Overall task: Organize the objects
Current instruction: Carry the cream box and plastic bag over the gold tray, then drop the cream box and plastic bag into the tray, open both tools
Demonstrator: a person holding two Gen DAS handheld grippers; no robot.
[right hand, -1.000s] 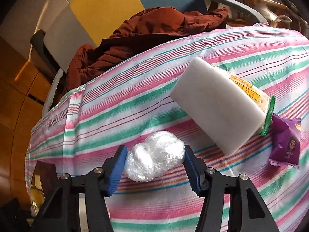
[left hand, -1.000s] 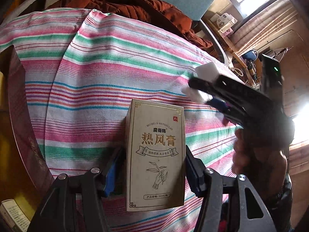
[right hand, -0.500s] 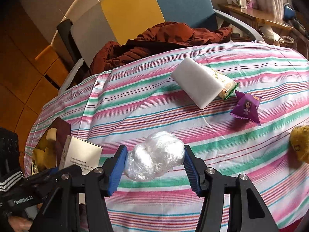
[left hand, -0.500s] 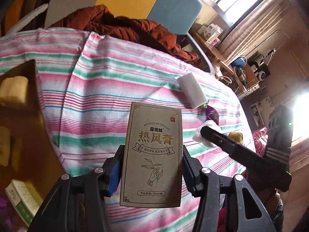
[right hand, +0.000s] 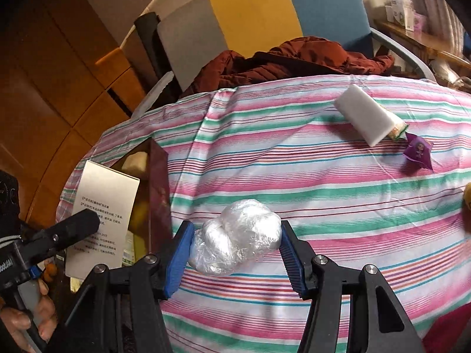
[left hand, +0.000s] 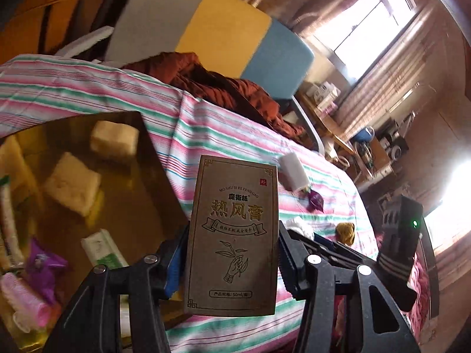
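My left gripper (left hand: 231, 254) is shut on a tall brown carton (left hand: 232, 220) with gold Chinese lettering, held upright in the air beside the open gold-lined box (left hand: 147, 147). In the right wrist view the carton's pale back (right hand: 103, 206) hangs over that box (right hand: 160, 176), with one left finger (right hand: 76, 225) in front of it. My right gripper (right hand: 235, 250) is shut on a ball of clear plastic wrap (right hand: 235, 235) above the striped tablecloth (right hand: 323, 182). The left wrist view shows that gripper (left hand: 323, 244) low on the right with the white wad (left hand: 297, 223).
Inside the box lie pale sponge blocks (left hand: 70, 185), a green-white carton (left hand: 103, 253), a purple packet (left hand: 44, 261) and a pink roll (left hand: 23, 300). A white block (right hand: 365, 114), a purple packet (right hand: 418, 151) and a yellow thing (right hand: 468, 197) lie on the cloth. A rust jacket (right hand: 294, 58) drapes the chair behind.
The left jaws closed on the carton and lifted it off the cloth. Both grippers rose and swung left, bringing the open box into view. The wrap ball stayed gripped.
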